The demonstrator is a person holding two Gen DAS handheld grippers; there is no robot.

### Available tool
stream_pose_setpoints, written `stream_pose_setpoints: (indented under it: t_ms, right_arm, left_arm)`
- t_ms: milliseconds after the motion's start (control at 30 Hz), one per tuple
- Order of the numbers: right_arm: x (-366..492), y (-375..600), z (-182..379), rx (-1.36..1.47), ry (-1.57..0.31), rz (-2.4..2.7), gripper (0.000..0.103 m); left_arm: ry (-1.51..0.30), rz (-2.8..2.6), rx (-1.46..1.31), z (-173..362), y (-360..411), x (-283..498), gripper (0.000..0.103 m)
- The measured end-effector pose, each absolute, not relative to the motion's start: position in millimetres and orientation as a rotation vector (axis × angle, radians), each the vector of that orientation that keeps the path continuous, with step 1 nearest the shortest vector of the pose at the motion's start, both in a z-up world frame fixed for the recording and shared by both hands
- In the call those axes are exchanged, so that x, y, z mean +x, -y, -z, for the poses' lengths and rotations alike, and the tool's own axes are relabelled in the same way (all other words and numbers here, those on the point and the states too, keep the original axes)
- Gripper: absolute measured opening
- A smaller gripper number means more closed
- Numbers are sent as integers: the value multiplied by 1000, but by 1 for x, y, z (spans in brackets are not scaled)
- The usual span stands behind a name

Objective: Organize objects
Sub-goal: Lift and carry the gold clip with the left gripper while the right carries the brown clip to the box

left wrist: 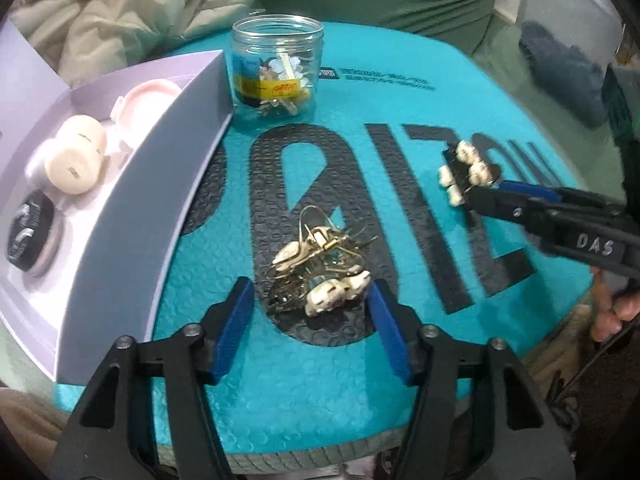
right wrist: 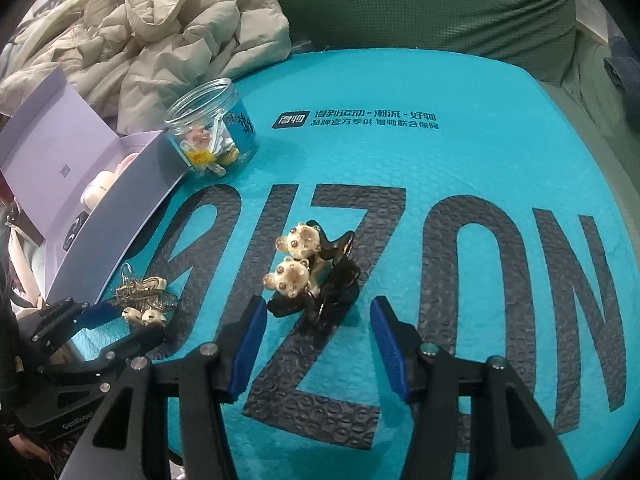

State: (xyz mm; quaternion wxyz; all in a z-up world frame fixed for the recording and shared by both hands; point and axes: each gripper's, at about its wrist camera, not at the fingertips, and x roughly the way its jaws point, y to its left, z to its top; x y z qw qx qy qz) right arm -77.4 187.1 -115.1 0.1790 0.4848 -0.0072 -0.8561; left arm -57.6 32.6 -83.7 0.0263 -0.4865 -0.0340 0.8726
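A pile of gold hair clips with cream charms (left wrist: 320, 272) lies on the teal mat (left wrist: 360, 92); my left gripper (left wrist: 312, 300) is open around its near end, jaws on either side. It also shows in the right wrist view (right wrist: 144, 300), with the left gripper (right wrist: 120, 320) beside it. A black hair claw with two cream bear charms (right wrist: 308, 272) lies on the mat just ahead of my open right gripper (right wrist: 318, 320). In the left wrist view the claw (left wrist: 466, 174) sits at the right gripper's (left wrist: 486, 194) tips. A clear jar (left wrist: 274, 66) holds small accessories.
An open lilac gift box (left wrist: 132, 184) with cream and black round containers stands at the mat's left edge, next to the jar (right wrist: 212, 128). A beige padded jacket (right wrist: 160, 32) lies behind. A green cushion (right wrist: 440, 8) backs the mat.
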Motion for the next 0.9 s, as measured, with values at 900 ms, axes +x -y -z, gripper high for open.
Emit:
stream_pose_setpoints:
  t_ms: [900]
  right_arm:
    - [-91,-184,127,1350,89,2395,33]
  left_arm:
    - [94,-2694,-1311,84,-30,-89,57]
